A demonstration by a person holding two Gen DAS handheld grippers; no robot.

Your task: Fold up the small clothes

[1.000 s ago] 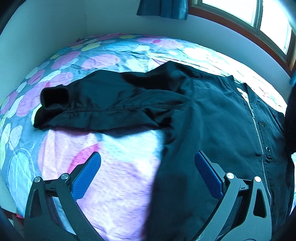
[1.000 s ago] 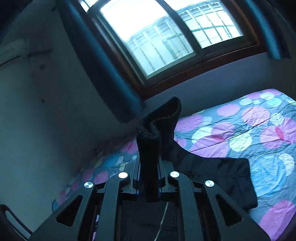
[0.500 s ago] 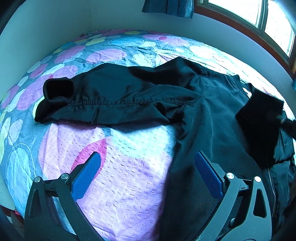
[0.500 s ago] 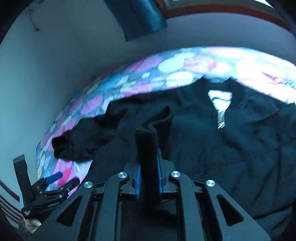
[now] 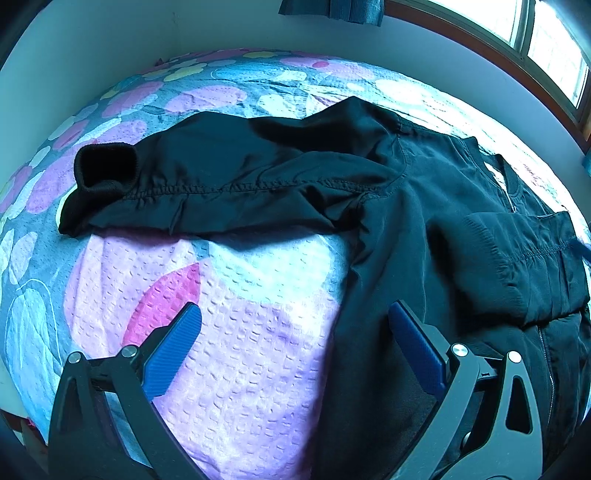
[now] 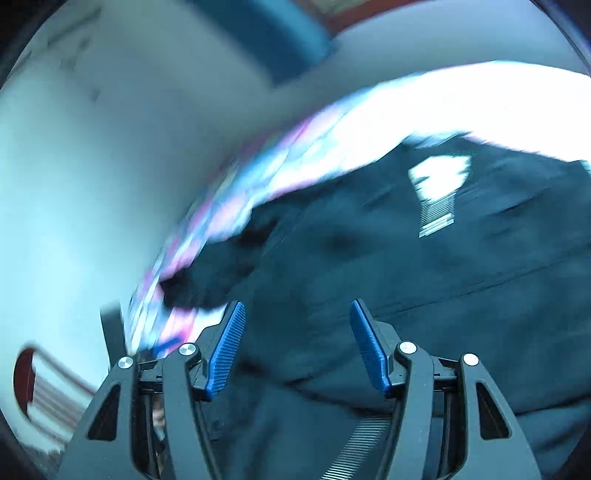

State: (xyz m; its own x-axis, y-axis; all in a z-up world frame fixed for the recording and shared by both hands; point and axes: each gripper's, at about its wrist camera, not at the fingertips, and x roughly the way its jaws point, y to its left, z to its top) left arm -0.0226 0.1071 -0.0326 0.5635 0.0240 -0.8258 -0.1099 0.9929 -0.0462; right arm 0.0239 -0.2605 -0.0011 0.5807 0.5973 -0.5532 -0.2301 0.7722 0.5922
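A bed covered by a quilted spread printed with pink, lilac, pale blue and white petal shapes [image 5: 229, 295] fills the room's corner; every place below is given against the black zip-front jacket of smooth woven cloth [image 5: 424, 206] that lies flat on it.

In the left wrist view, well left of the jacket's body, a plain pale wall [image 5: 92, 55] stands close behind the bed's far edge. The jacket's one sleeve [image 5: 229, 177] stretches out leftward across the spread, ending in a ribbed black knit cuff [image 5: 105, 170] that stands open like a short tube. Below that sleeve the spread lies bare and puckered, and over it hangs the left gripper [image 5: 295, 332], its blue ribbed pads spread wide with nothing between them; one pad is over the spread, the other over the jacket's side edge. Behind the jacket, a dark blue curtain hem [image 5: 332, 7] hangs from the top. Right of the jacket's middle, its other sleeve [image 5: 517, 258] is folded in across the chest, lying on the zip line. Beyond the jacket to the upper right, a brown wooden window frame [image 5: 546, 77] lets in bright daylight.

The right wrist view is blurred. Left of the jacket [image 6: 424, 277] are the pale wall and a smear of the patterned spread [image 6: 258, 184]. The right gripper [image 6: 297, 343] hovers close over the jacket's dark cloth, jaws opening; the pads grip nothing, and the cloth lies beneath them.
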